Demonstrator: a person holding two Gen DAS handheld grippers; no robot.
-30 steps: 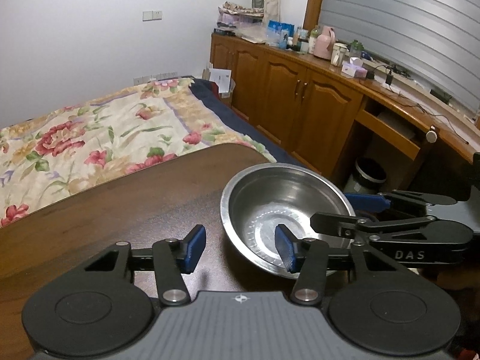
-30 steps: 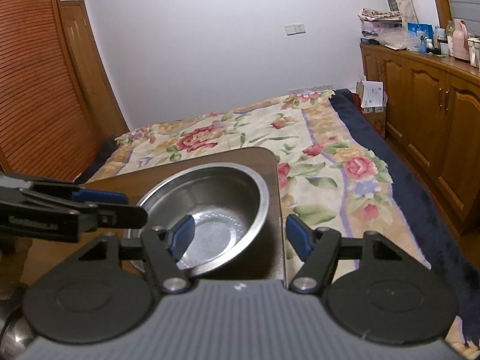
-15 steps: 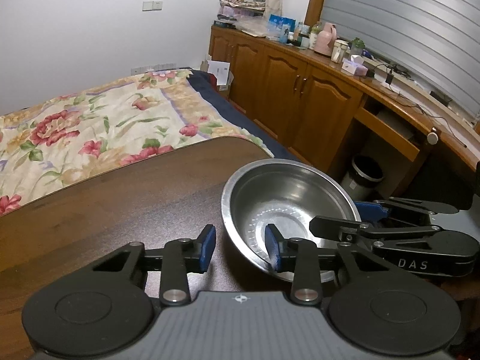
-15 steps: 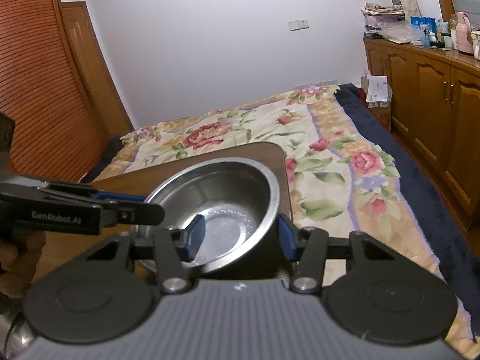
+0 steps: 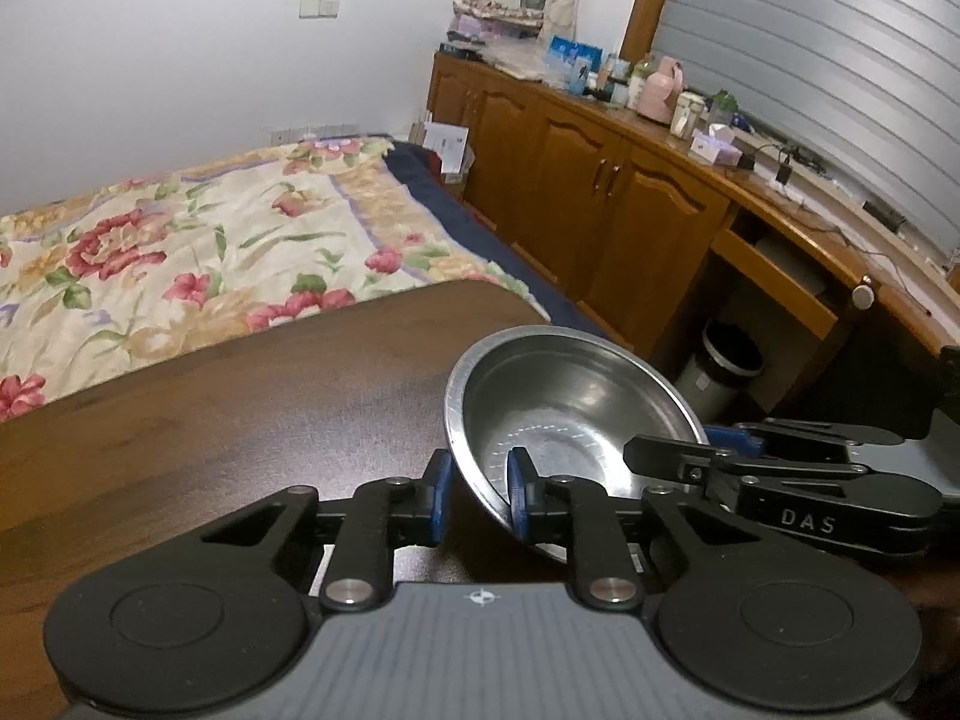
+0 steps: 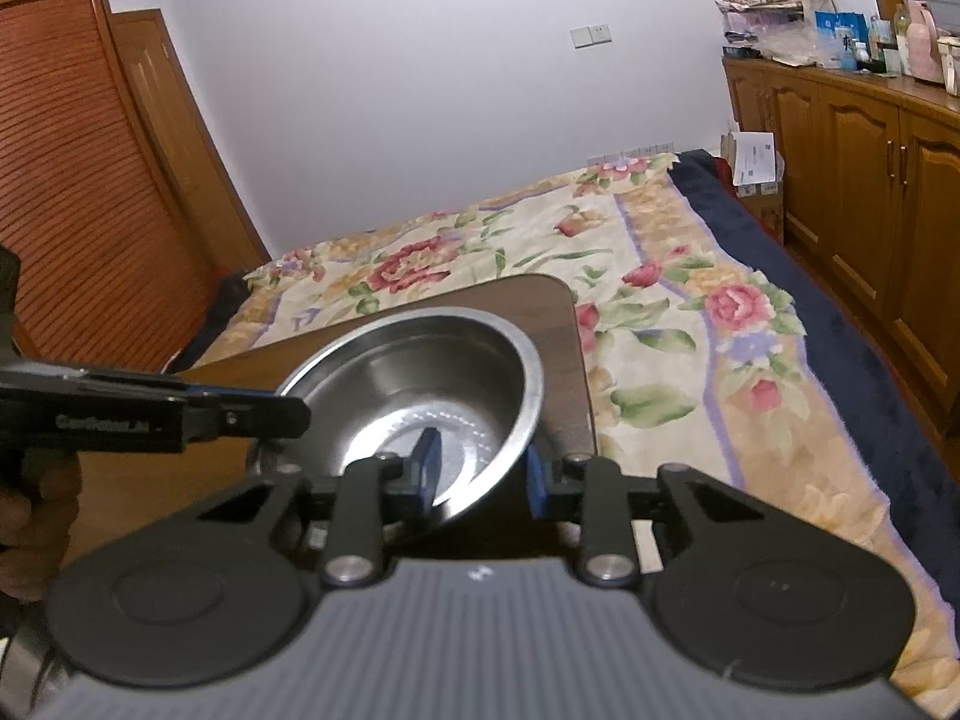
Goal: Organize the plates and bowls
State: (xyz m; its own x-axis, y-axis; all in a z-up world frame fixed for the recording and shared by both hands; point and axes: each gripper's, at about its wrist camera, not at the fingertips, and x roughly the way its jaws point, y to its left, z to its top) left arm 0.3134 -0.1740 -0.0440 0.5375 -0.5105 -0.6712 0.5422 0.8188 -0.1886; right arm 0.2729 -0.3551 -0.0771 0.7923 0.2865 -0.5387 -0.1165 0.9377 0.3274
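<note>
A stainless steel bowl [image 5: 570, 408] [image 6: 420, 372] sits tilted near the right corner of the dark wooden table [image 5: 240, 420] [image 6: 564, 312]. My left gripper [image 5: 478, 492] is shut on its near-left rim, with one blue pad inside the bowl and the other outside. From the other side, my right gripper [image 6: 482, 468] clamps the rim the same way. Each gripper shows in the other's view: the right gripper [image 5: 690, 447] at the bowl's right edge, the left gripper [image 6: 270, 405] at its left edge.
A bed with a floral cover [image 5: 210, 252] [image 6: 660, 312] lies just beyond the table. Wooden cabinets [image 5: 600, 198] with a cluttered top line the right wall, with a bin [image 5: 726, 372] below. A hand [image 6: 24, 510] holds the left gripper; a steel object [image 6: 24, 660] shows at bottom left.
Both grippers went from wide open to shut on the bowl's rim. The bowl now tilts, and the views have risen a little.
</note>
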